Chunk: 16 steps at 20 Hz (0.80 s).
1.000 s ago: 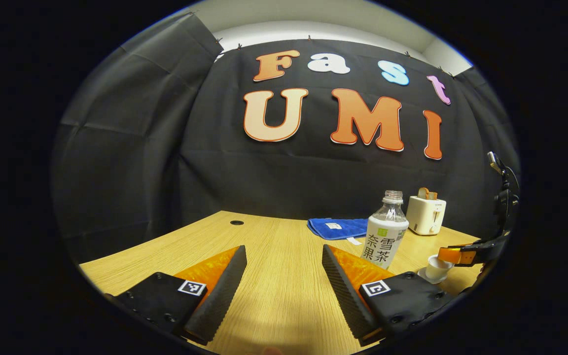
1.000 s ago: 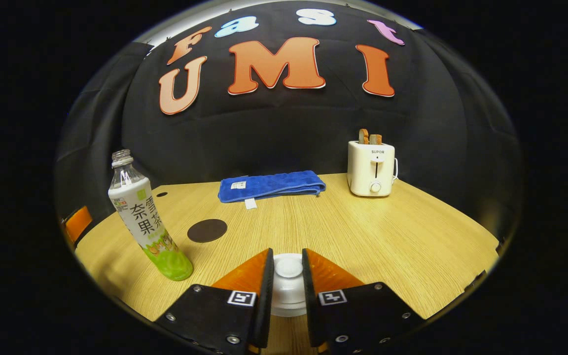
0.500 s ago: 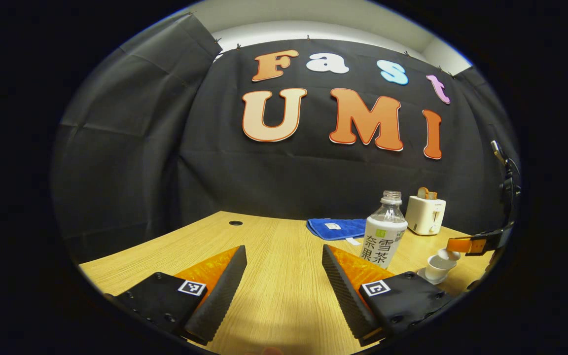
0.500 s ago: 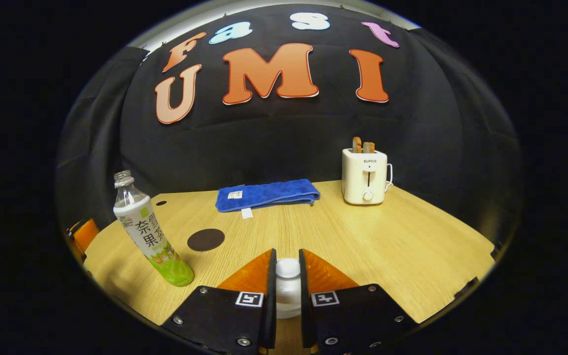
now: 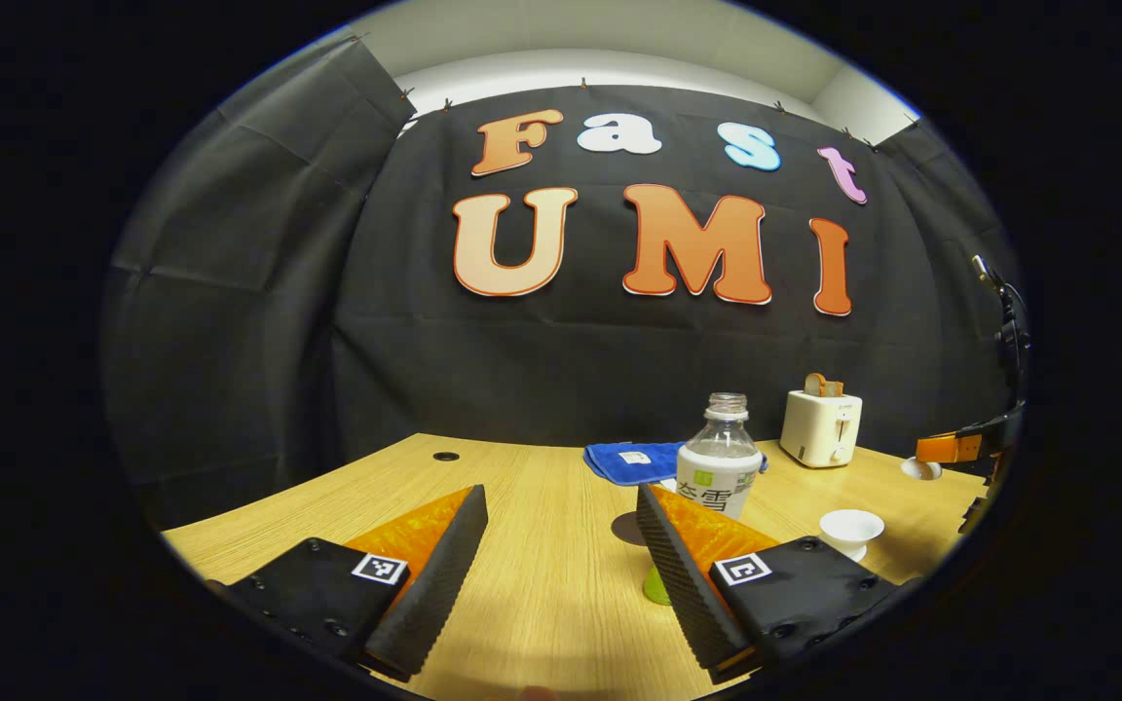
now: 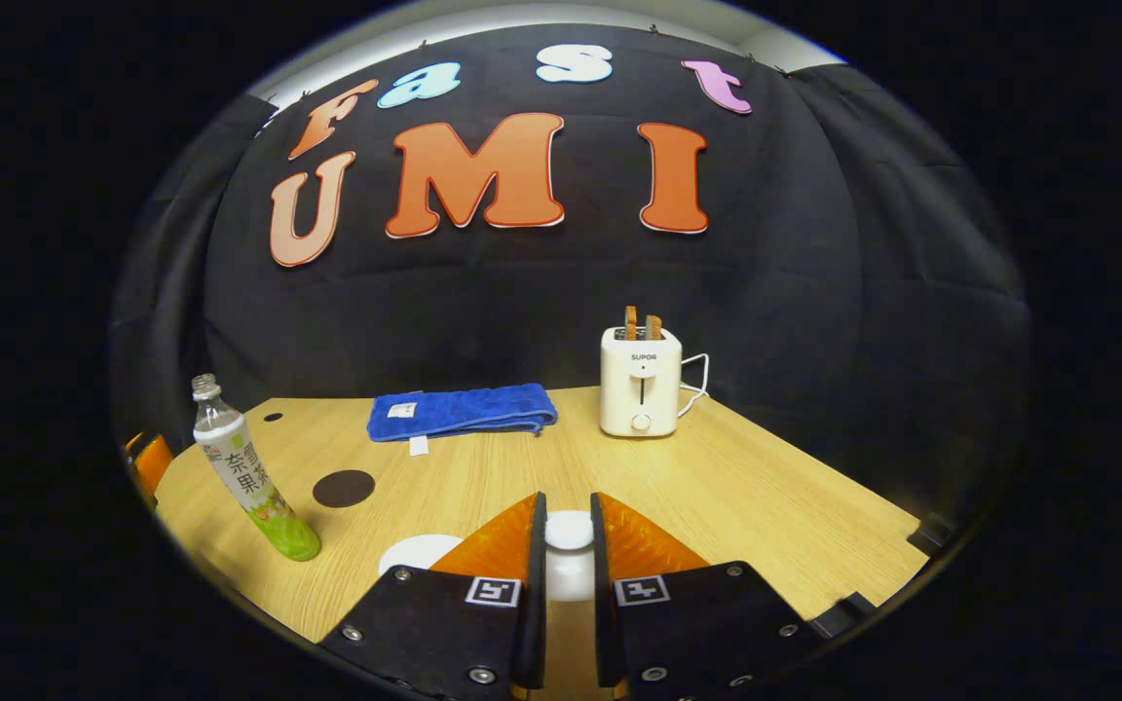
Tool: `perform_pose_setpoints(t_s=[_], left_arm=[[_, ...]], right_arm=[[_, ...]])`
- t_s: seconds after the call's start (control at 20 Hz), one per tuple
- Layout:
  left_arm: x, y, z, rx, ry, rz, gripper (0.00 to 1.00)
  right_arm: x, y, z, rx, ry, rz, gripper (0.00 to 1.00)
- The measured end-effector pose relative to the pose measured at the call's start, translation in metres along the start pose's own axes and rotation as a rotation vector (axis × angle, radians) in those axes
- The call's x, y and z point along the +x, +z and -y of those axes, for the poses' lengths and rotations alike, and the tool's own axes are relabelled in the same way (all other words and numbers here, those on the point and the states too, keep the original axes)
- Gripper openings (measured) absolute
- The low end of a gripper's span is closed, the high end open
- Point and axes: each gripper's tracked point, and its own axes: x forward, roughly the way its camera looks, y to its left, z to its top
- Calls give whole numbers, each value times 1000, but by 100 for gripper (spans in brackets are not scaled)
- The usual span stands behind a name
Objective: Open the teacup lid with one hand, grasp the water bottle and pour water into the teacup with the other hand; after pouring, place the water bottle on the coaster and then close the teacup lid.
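- Right gripper [image 6: 566, 545] is clamped on the white teacup lid [image 6: 569, 531], both fingers pressing its knob, lifted clear of the wooden table [image 6: 766, 487].
- Left gripper [image 5: 561, 545] hangs above the near table edge, its jaws spread wide with nothing between them.
- Water bottle [image 5: 720, 467] stands upright, uncapped, just beyond the left gripper's right finger.
- Uncovered white teacup [image 5: 851, 529] sits to the bottle's right.
- Round dark coaster [image 6: 344, 488] lies beyond the bottle.
- Blue towel [image 6: 464, 410] and white toaster [image 6: 640, 383] sit at the far side.
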Motion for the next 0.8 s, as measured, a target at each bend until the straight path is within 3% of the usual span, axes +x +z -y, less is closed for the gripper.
perform_pose_setpoints(t_s=[0.5,0.8], left_arm=[[8,-9,39,-1,-59,-25,99],[9,-22,73,-26,-141,-50,99]], right_arm=[[1,-28,30,-17,-20,-47,21],[1,-32,36,-1,-25,-63,21]])
